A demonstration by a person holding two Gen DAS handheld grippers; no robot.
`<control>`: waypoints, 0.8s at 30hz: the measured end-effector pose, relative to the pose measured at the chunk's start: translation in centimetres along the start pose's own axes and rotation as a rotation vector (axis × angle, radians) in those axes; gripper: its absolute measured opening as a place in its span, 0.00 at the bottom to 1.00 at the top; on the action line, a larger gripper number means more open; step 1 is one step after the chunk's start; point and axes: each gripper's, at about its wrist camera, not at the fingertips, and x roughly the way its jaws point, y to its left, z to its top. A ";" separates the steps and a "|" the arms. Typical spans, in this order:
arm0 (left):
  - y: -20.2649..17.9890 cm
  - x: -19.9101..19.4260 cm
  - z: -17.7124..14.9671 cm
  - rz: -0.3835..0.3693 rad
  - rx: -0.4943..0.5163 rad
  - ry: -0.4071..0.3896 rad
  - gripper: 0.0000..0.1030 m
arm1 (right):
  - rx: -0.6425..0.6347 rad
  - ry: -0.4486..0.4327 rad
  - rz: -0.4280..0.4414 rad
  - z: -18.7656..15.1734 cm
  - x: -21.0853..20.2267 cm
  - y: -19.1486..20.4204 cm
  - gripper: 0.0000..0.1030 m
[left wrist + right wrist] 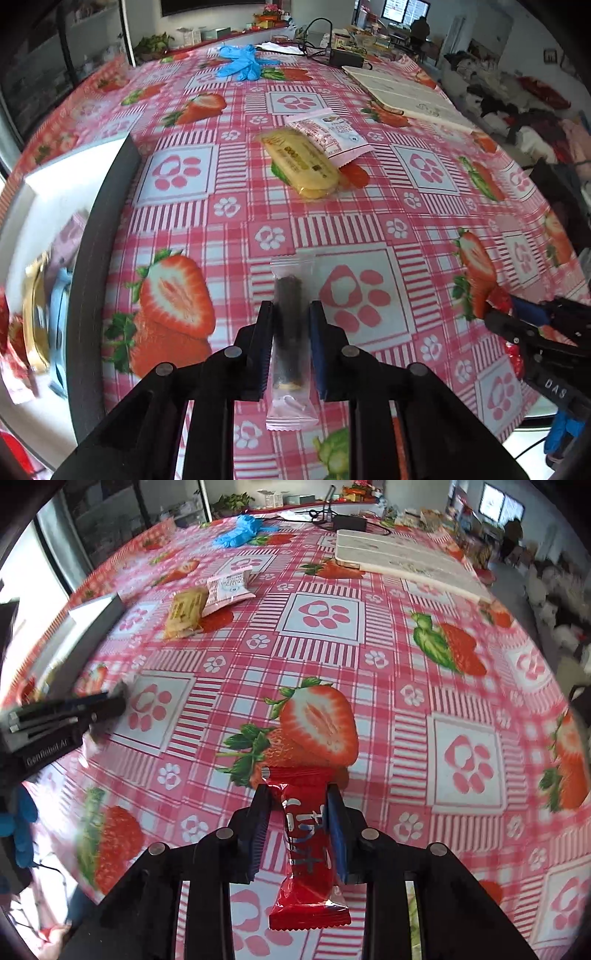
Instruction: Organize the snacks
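**Both grippers clamp snack packets over strawberry tablecloth**

We see the left gripper clenched on a clear packet with a dark bar inside, its two pads pressing the packet's sides above the pink checked tablecloth. The right gripper grasps a red packet, pinched at its middle, the lower end hanging free below the fingers. Farther across the table a yellow packet lies touching a pink-and-white packet, whose near edge it overlaps. At the left edge of the left wrist view, a dark-rimmed tray holds several packets, blurred. Blue gloves and a white board lie at the far end.
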 end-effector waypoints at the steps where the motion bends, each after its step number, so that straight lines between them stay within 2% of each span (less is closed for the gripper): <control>1: 0.3 -0.1 -0.2 -0.003 -0.006 0.000 0.20 | 0.027 0.000 0.029 -0.1 -0.1 -0.4 0.31; 3: 0.4 -0.2 -0.3 0.004 -0.002 0.000 0.20 | 0.052 0.004 0.053 -0.2 -0.2 -0.7 0.31; 12: 0.7 -0.5 -0.9 0.021 0.005 0.002 0.20 | 0.055 0.004 0.061 -0.6 -0.4 -0.7 0.31; 20: 0.5 -0.5 -0.9 0.034 0.017 0.003 0.20 | 0.038 0.008 0.028 -0.6 -0.5 -0.7 0.32; 21: 0.6 -0.5 -0.8 0.029 0.012 0.005 0.20 | 0.042 0.009 0.028 -0.6 -0.5 -0.8 0.37; 22: 0.8 -0.5 -0.8 0.021 0.004 0.007 0.20 | 0.046 0.010 0.022 -0.6 -0.5 -1.0 0.58; 24: 1.1 -0.5 -0.6 0.012 -0.012 0.012 0.21 | 0.060 -0.001 -0.004 -0.5 -0.8 -1.4 0.84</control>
